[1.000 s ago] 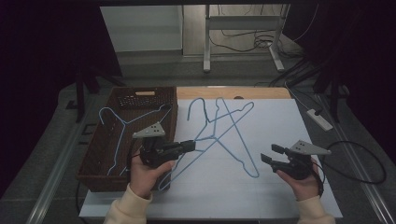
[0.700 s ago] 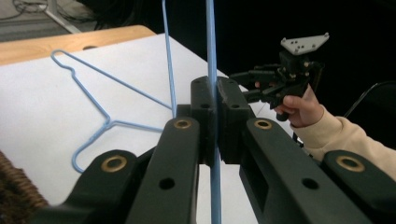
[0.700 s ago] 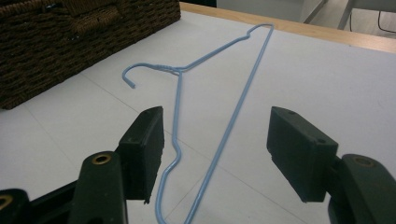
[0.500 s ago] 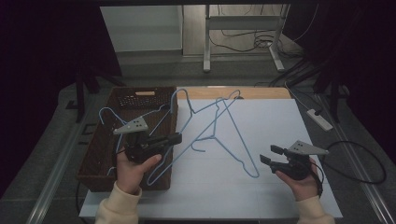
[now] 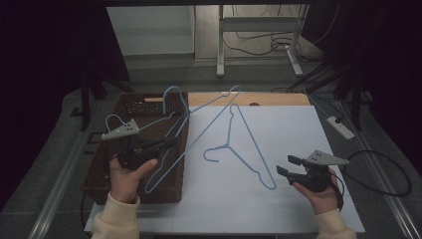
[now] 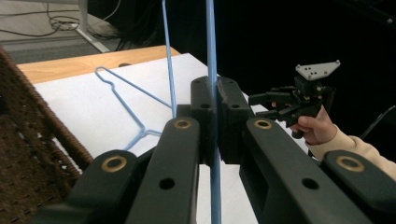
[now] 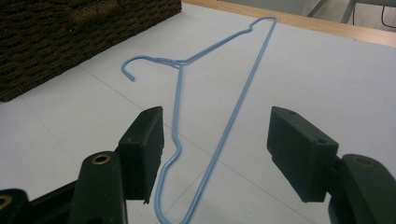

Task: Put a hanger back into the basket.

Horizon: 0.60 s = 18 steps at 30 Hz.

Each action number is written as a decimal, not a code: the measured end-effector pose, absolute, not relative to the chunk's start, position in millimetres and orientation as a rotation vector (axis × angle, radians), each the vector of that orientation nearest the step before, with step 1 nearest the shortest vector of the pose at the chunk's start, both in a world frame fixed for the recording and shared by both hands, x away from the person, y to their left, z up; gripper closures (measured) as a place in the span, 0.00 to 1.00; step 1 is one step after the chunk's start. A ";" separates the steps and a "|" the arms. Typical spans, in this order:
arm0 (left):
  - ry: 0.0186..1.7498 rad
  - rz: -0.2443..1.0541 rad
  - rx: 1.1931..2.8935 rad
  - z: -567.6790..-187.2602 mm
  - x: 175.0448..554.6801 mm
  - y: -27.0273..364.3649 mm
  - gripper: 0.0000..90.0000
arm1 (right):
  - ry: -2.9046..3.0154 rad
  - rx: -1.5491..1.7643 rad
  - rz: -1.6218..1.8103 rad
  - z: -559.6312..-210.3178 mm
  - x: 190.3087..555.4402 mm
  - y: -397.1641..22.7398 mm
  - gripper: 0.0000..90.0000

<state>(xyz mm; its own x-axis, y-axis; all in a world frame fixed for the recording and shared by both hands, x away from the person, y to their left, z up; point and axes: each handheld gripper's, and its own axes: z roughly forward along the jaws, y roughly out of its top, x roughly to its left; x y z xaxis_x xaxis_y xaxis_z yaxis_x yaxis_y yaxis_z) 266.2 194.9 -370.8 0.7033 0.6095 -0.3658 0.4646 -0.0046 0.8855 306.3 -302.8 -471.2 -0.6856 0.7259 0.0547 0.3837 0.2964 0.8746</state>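
My left gripper (image 5: 171, 142) is shut on the wire of a light blue hanger (image 5: 209, 123), which it holds tilted in the air over the right edge of a brown wicker basket (image 5: 94, 179). In the left gripper view the jaws (image 6: 215, 93) pinch that blue wire (image 6: 212, 56). A second blue hanger (image 5: 251, 144) lies flat on the white tabletop (image 5: 298, 129). My right gripper (image 5: 286, 167) hovers open just right of its lower corner. In the right gripper view the lying hanger (image 7: 224, 84) runs away between the spread jaws (image 7: 217, 154).
Another hanger's hook (image 5: 112, 119) pokes up at the basket's left side. A wooden strip (image 5: 268, 98) borders the table's far edge. A white power strip (image 5: 341, 127) and cables lie on the floor to the right. The basket's corner (image 7: 70, 28) shows in the right gripper view.
My left gripper has moved left and up with its hanger, pulling it off the lying hanger and over the basket. The right gripper has stayed still and open.
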 end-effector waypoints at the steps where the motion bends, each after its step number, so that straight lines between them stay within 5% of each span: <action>1: 0.886 0.143 1.638 -370.4 266.2 196.6 0.96 | 2.218 0.999 1.345 -471.4 306.4 -302.7 0.41; 18: 0.940 0.191 1.596 -366.0 268.6 228.4 0.96 | 2.227 1.000 1.337 -472.7 307.3 -302.2 0.41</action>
<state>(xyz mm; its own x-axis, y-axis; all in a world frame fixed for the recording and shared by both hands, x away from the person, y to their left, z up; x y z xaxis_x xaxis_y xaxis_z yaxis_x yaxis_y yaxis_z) 268.6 228.4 -366.0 0.6583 0.6551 -0.3707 0.4590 0.0409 0.8875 307.3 -302.2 -472.7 -0.6866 0.7251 0.0532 0.3879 0.3034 0.8703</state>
